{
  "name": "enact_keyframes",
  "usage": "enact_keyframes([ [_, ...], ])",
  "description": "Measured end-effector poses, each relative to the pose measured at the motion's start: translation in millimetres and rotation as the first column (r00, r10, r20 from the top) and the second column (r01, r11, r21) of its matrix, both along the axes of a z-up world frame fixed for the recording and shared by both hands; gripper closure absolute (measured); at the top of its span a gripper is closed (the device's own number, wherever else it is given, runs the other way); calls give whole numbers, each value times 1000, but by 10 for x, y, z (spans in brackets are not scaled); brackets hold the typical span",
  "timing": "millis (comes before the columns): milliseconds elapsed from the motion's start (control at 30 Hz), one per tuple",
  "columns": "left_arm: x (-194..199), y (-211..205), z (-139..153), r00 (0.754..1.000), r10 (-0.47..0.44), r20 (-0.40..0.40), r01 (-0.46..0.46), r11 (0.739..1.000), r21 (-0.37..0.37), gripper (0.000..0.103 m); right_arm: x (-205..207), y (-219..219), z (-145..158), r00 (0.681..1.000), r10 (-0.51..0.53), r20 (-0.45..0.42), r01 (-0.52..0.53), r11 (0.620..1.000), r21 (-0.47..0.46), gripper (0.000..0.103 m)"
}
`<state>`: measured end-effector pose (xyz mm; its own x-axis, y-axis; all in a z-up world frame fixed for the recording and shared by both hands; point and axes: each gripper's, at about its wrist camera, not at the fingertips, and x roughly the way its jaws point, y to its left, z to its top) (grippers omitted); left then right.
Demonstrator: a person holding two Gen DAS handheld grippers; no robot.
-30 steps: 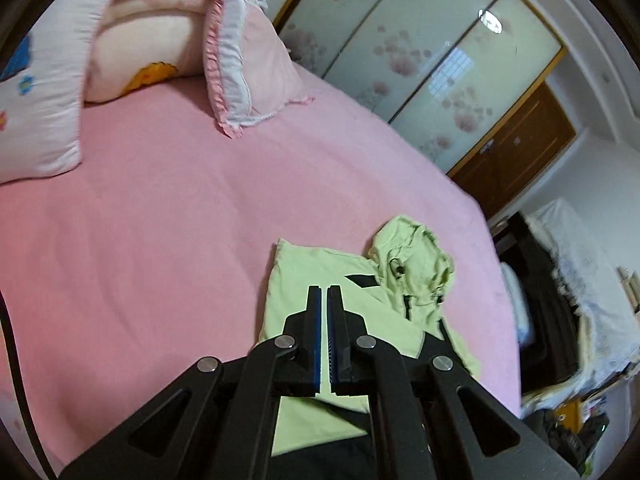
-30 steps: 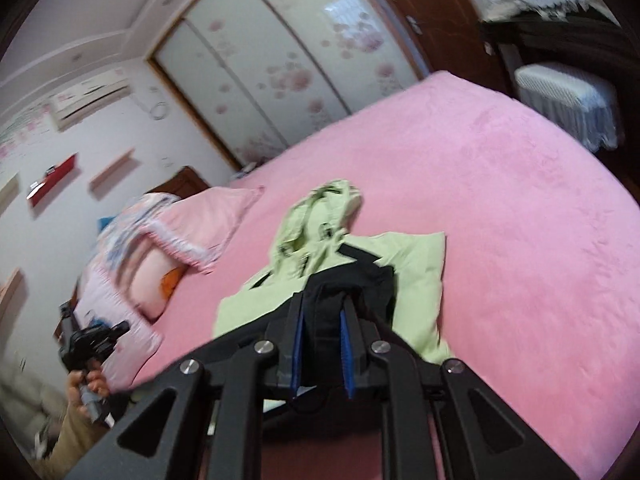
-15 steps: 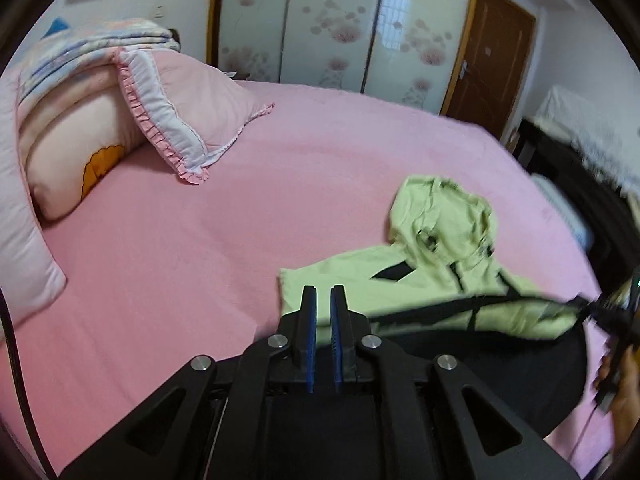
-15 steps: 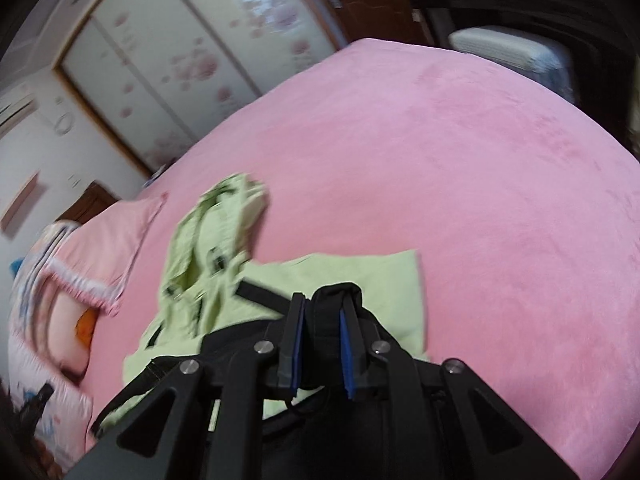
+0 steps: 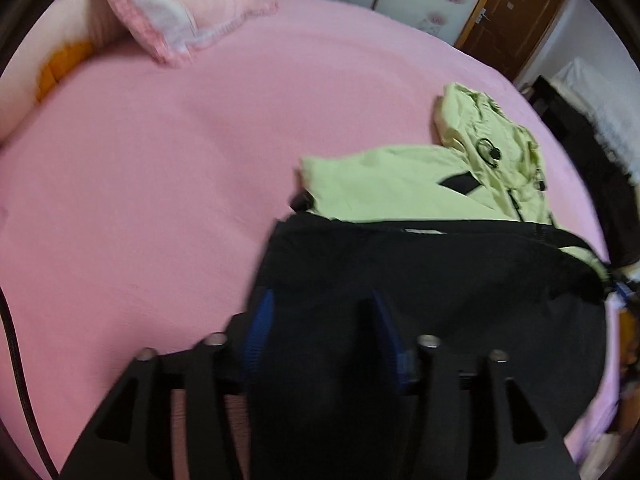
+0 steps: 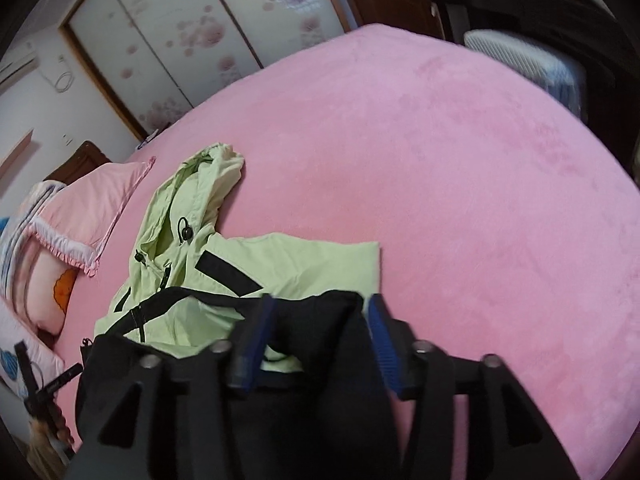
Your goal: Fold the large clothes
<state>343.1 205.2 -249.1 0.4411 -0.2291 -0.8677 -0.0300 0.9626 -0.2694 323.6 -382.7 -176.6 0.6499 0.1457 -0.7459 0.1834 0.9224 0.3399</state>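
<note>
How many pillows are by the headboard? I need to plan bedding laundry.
3 show: a pink frilled pillow, a cartoon-print one beneath it, and a white one with blue print nearest the camera. More may be hidden.

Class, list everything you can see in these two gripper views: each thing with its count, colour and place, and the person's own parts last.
jacket: one, lime green and black, hood out flat, black lower part folded up over the green, on the bed.
bed: one, pink cover, fills both views.
pillows: several, pink and white, at the head of the bed.
wardrobe: one, pale flowered sliding doors, behind the bed.
door: one, brown wood, beside the wardrobe.
left gripper: black, blue pads, jaws just opened over black cloth.
right gripper: same, jaws just opened, black cloth between the fingers.
</note>
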Motion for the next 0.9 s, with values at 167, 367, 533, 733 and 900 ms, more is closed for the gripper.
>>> enact_keyframes([
  [167, 56, -41, -128, 998, -62, -19, 59, 990, -132, 42, -25, -4, 36, 995, 90, 40, -88, 995, -45, 39],
  [367, 60, -167, -99, 995, -95, -2, 94, 985, -147, 83, -41, 228, -31, 965, 260, 25, -250, 947, -203, 39],
  [533, 75, -283, -86, 994, -108, 13, 109, 988, -109, 97, -217, 324, -14, 931, 365, 29, -343, 896, -284, 39],
  [733, 101, -398, -32, 993, -114, 38, 117, 988, -103, 99, -221, 382, -82, 915, 403, -31, -382, 838, -390, 39],
  [900, 106, -411, -13, 992, -123, 35, 127, 983, -136, 99, 127, 427, -188, 922, 382, -64, -374, 836, -401, 39],
])
